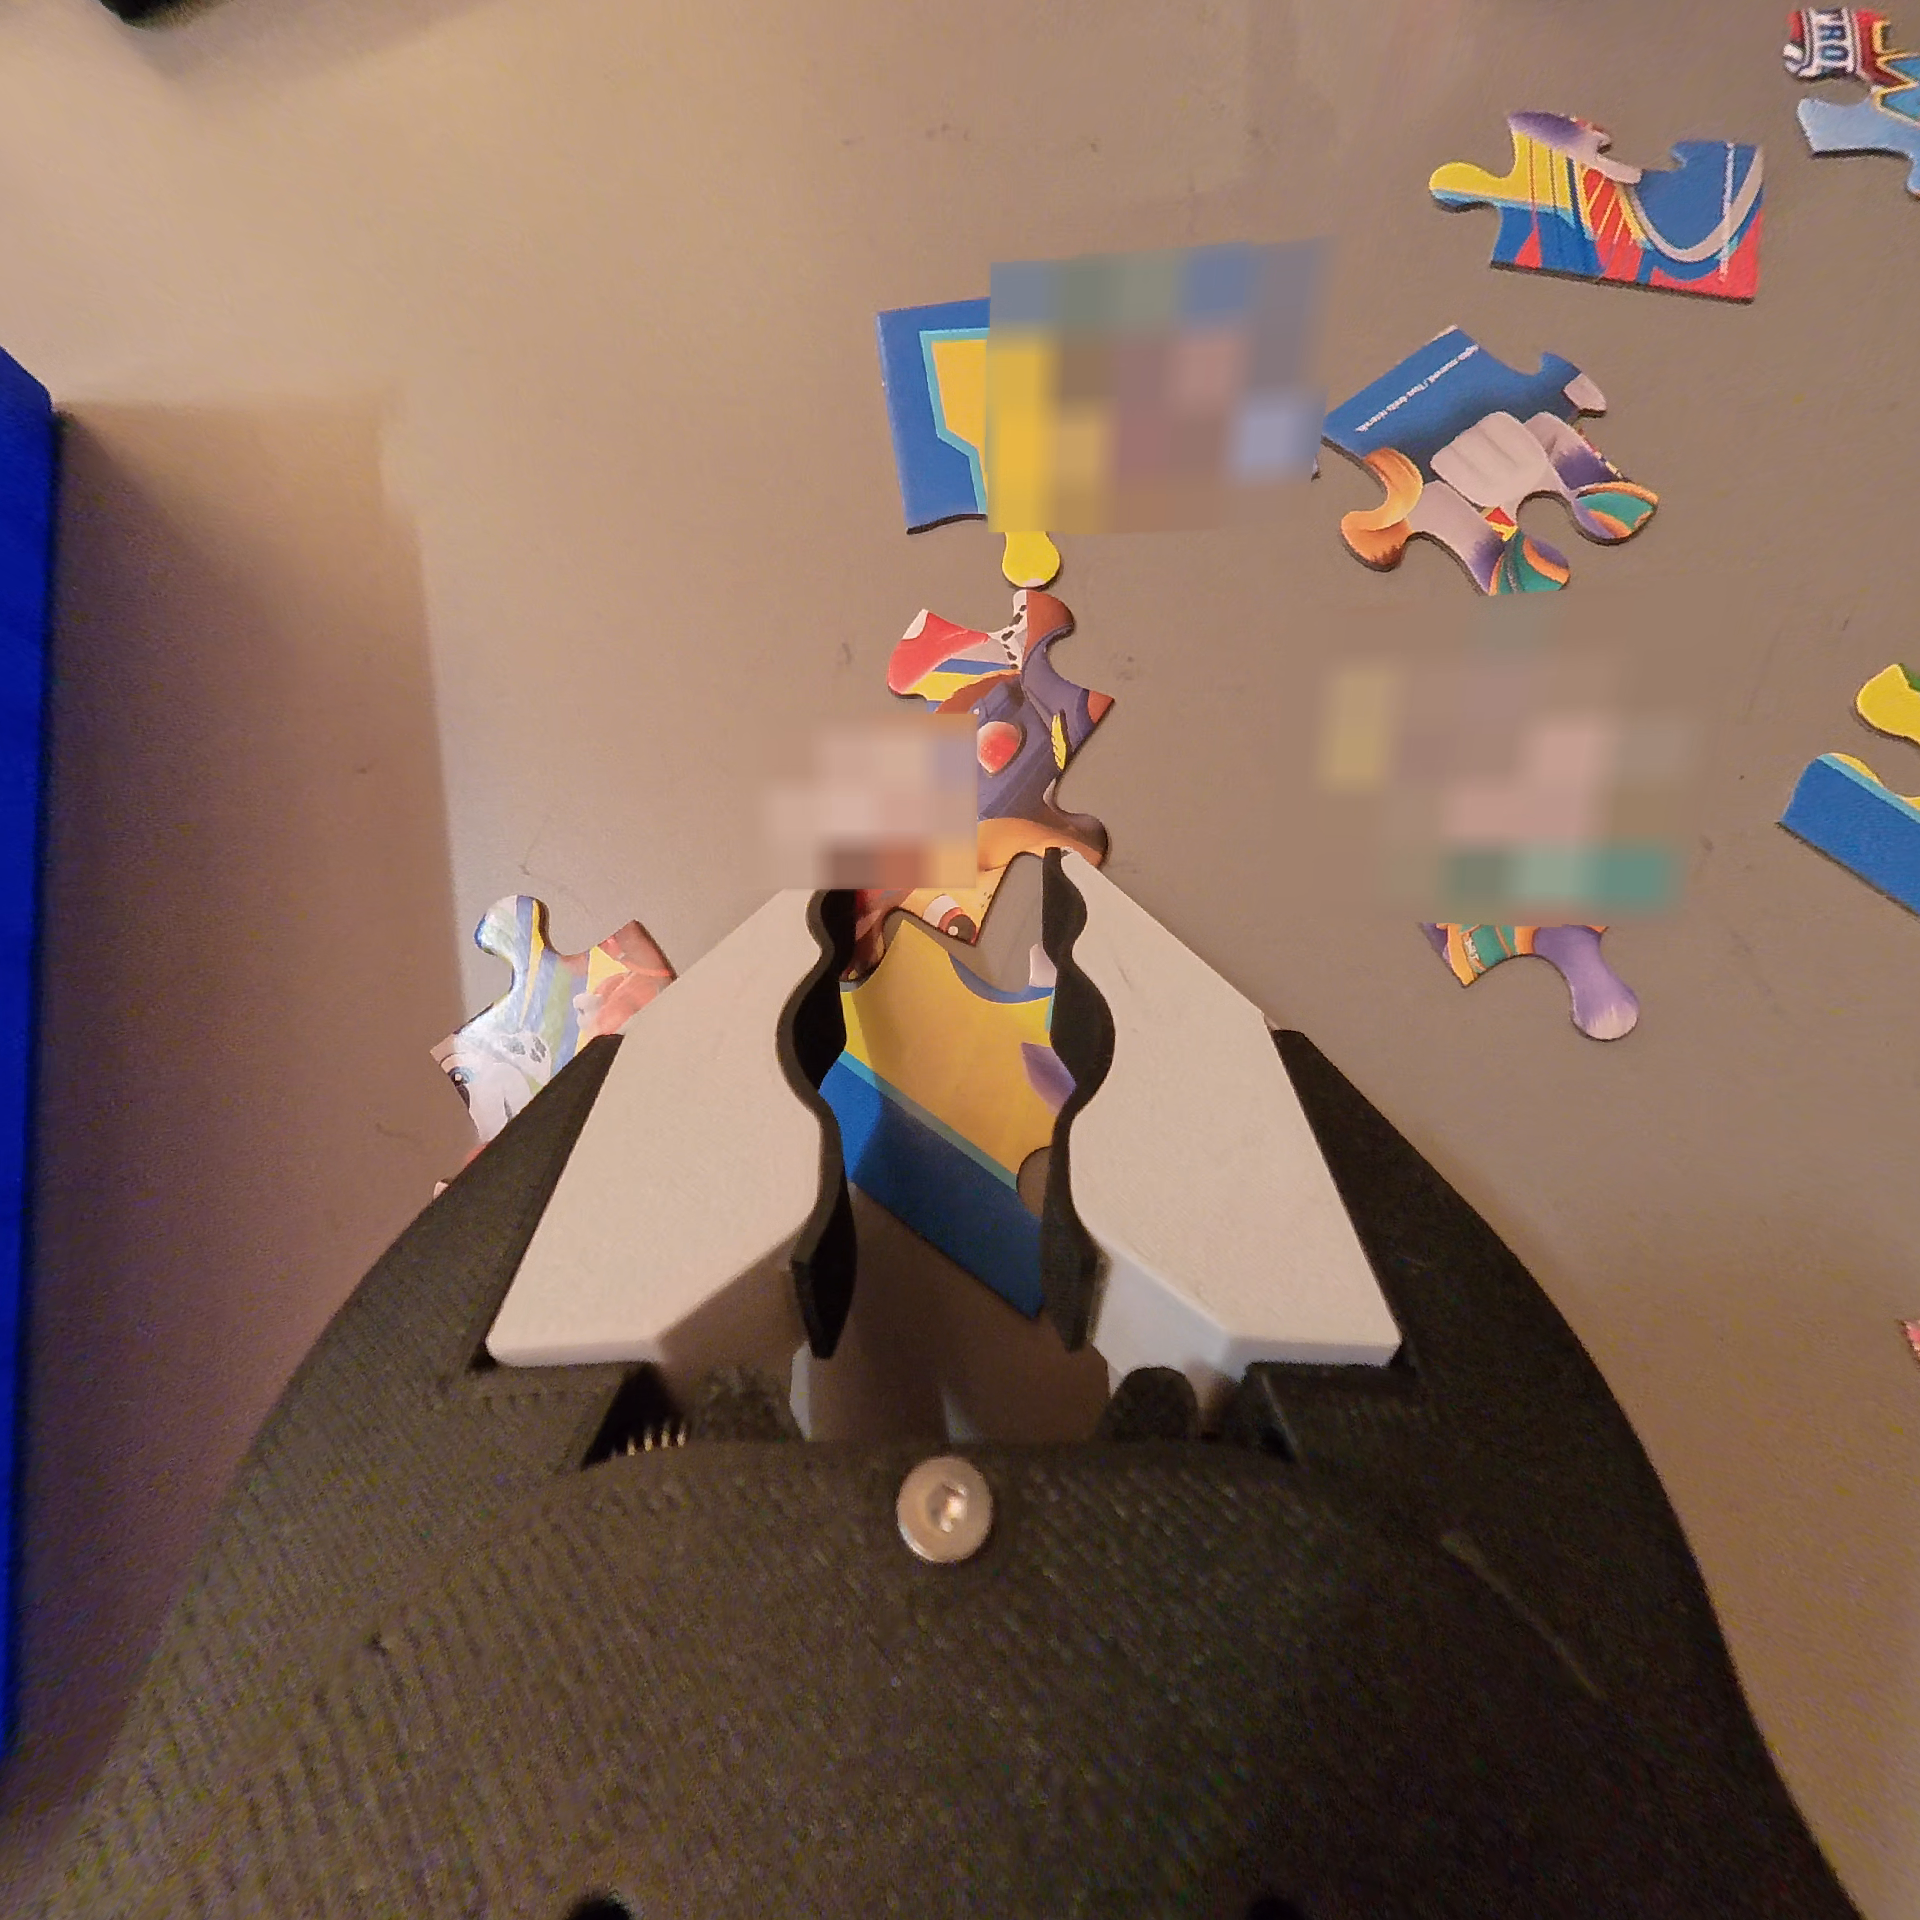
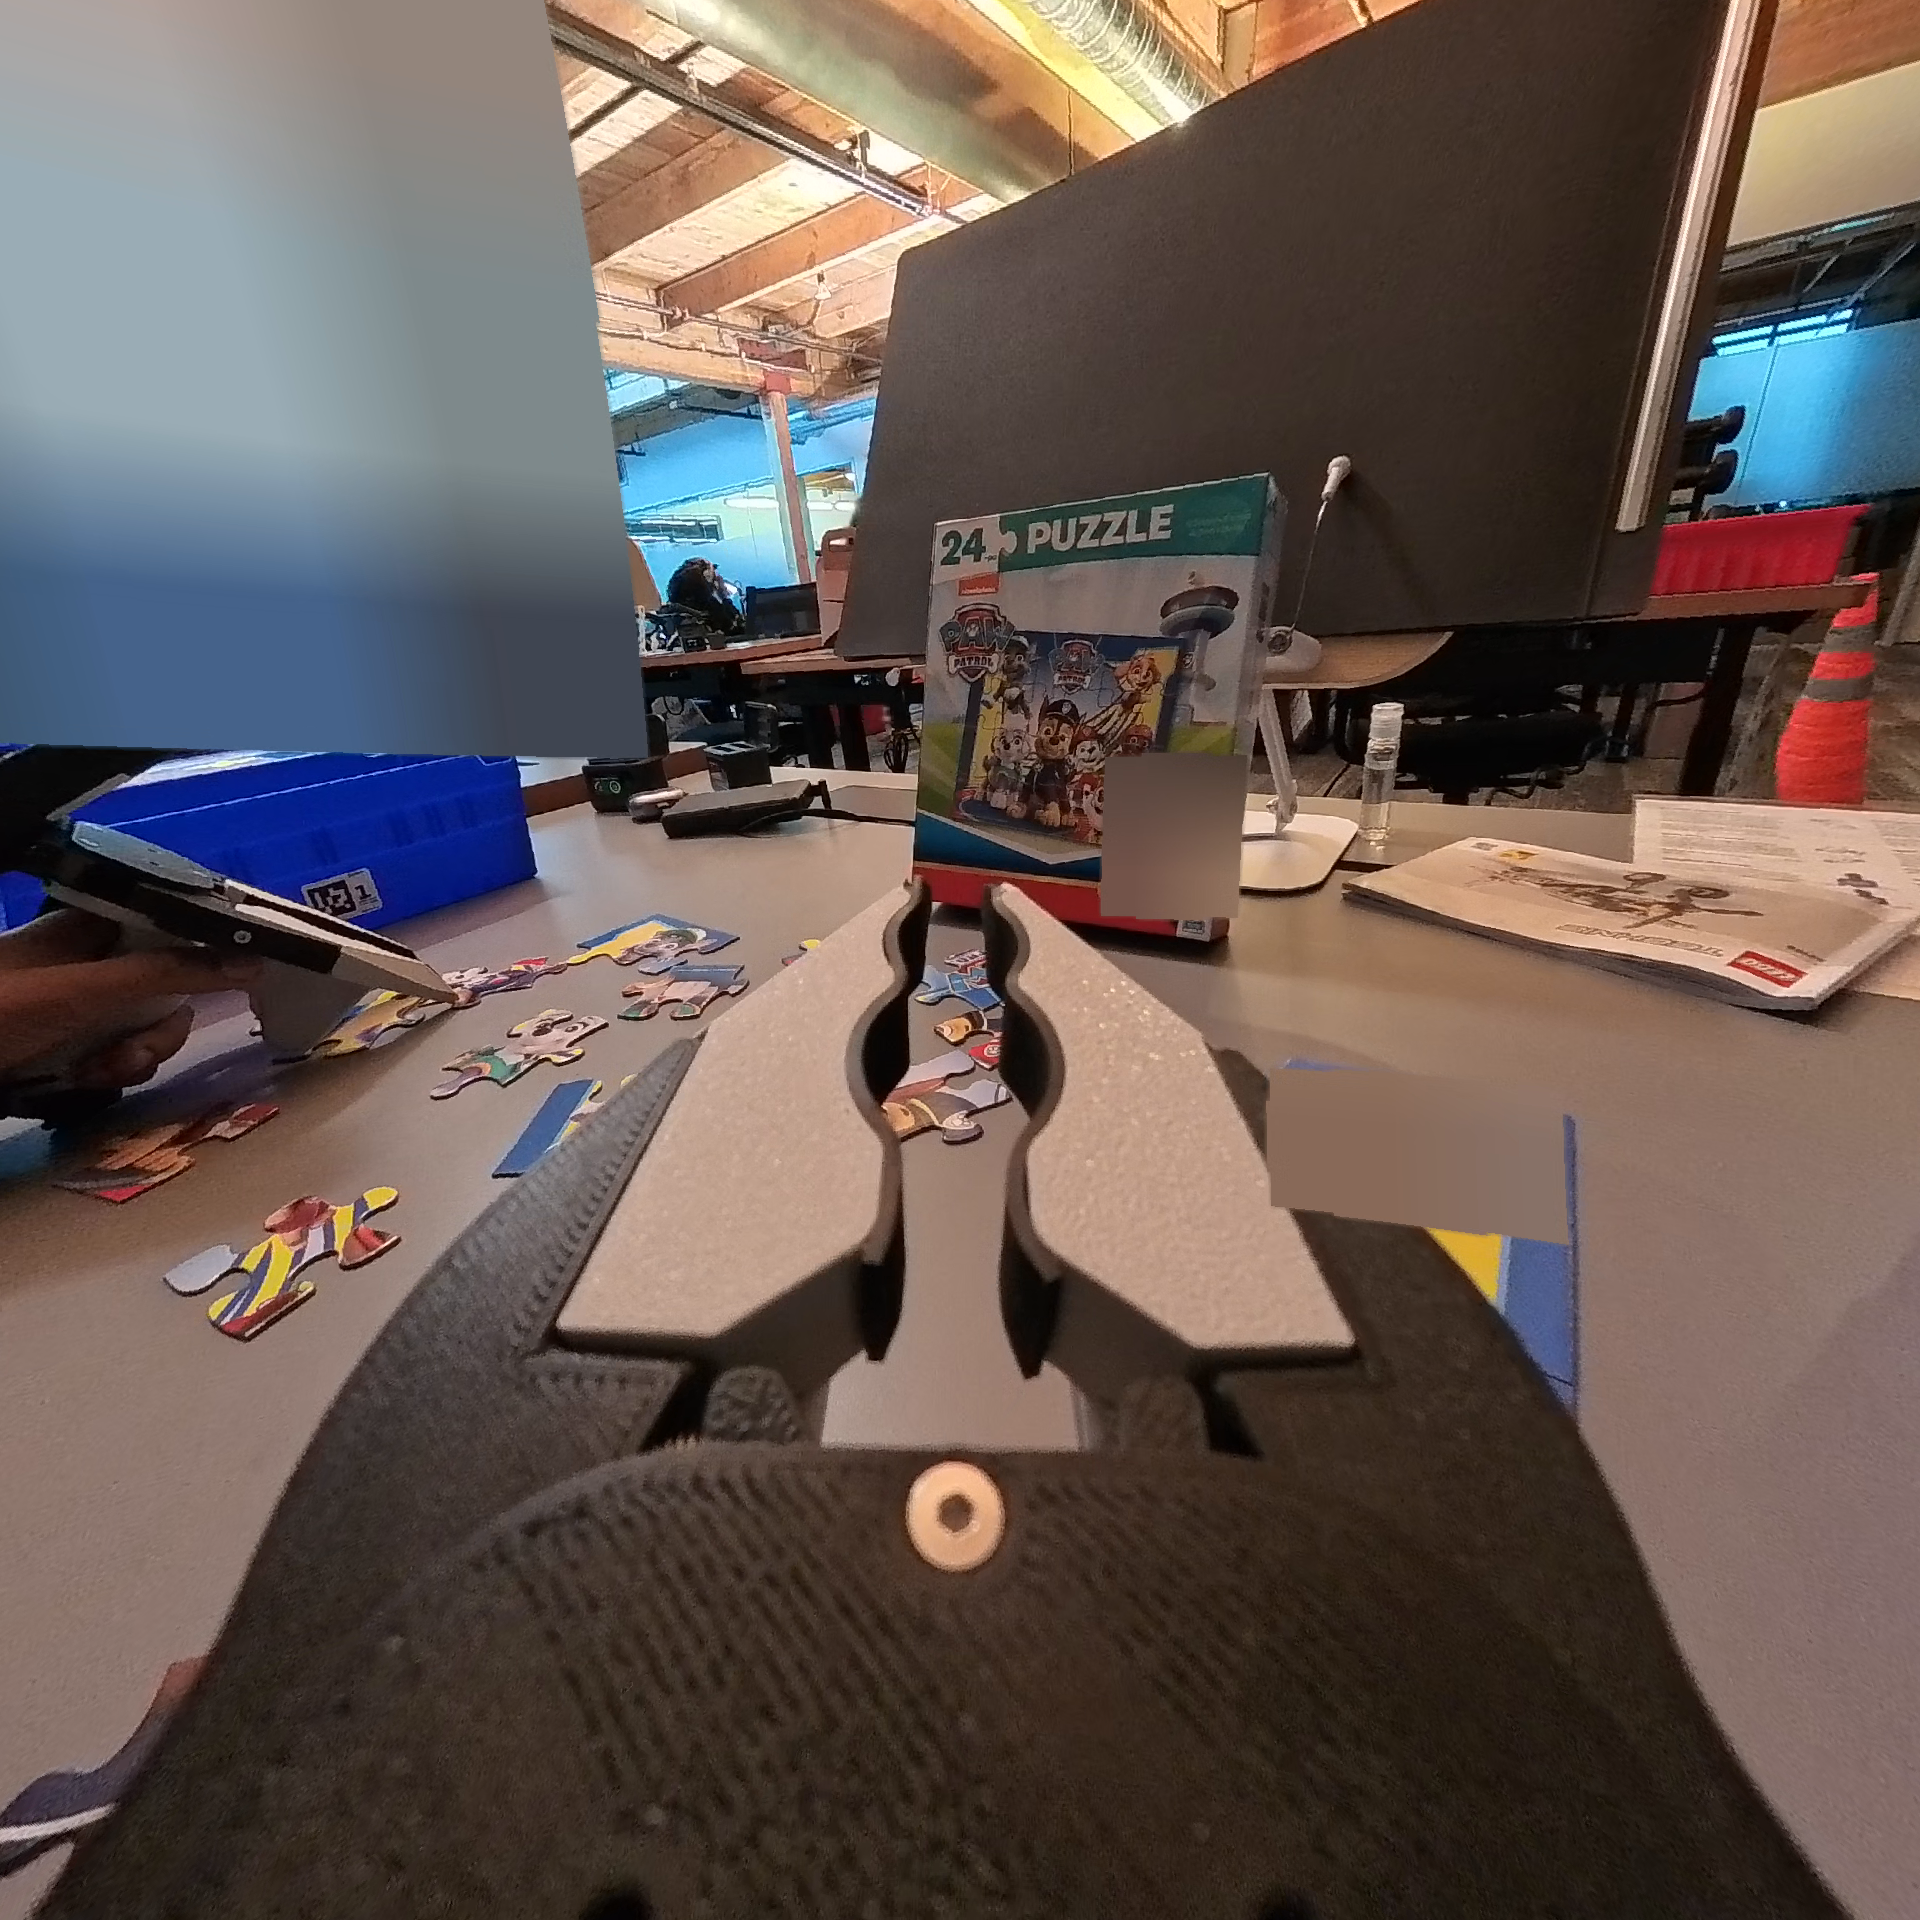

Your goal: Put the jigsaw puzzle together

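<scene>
My left gripper point(image 1: 935, 873) points down at the grey table point(image 1: 623, 520), fingers apart. A yellow puzzle piece with a blue edge point(image 1: 935, 1070) lies flat on the table in the gap between them. Bare table shows between it and the right fingertip point(image 1: 1055, 862). A red, purple and orange piece point(image 1: 1023, 727) lies just past the tips. In the right wrist view the left gripper point(image 2: 452, 992) rests its tips on the table among the pieces. My right gripper point(image 2: 954, 894) hovers above the table with a narrow gap and nothing between its pads.
Loose puzzle pieces are scattered around point(image 1: 1600, 208) point(image 1: 1486, 457) point(image 1: 561, 997) point(image 2: 291, 1257). A blue bin point(image 2: 312, 821) stands at the left. A puzzle box point(image 2: 1091, 675) stands upright ahead. A booklet point(image 2: 1631, 914) lies at the right, and a dark panel point(image 2: 1247, 364) stands behind. The gap from one gripper's tips to the other's is roughly 40 centimetres.
</scene>
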Demonstrator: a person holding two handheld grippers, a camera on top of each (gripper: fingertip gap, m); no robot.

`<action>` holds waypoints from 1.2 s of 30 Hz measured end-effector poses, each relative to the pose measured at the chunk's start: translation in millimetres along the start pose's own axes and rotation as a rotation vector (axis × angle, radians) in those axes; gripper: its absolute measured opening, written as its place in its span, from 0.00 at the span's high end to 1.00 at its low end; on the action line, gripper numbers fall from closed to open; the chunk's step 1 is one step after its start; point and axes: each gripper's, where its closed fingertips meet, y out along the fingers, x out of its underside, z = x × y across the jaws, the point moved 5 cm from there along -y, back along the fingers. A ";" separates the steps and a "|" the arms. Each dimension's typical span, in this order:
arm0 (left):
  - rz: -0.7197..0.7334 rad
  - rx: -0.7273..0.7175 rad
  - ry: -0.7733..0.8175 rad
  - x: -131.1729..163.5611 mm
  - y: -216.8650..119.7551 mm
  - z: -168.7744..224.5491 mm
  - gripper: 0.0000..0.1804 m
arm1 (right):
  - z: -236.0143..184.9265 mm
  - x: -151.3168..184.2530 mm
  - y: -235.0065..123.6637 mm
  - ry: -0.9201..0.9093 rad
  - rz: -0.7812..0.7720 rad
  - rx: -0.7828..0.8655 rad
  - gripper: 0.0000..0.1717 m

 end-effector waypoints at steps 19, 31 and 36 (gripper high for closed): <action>0.004 0.033 0.111 0.4 -0.8 13.9 0.93 | 0.5 -0.2 -0.1 0.005 0.000 -0.001 0.95; 0.011 0.073 0.099 0.0 -2.1 18.0 0.83 | -0.3 -0.3 -0.6 0.005 0.002 -0.004 0.95; 0.073 0.040 0.064 -6.3 -5.9 11.8 0.77 | -0.3 -0.2 -0.5 0.005 0.001 -0.004 0.95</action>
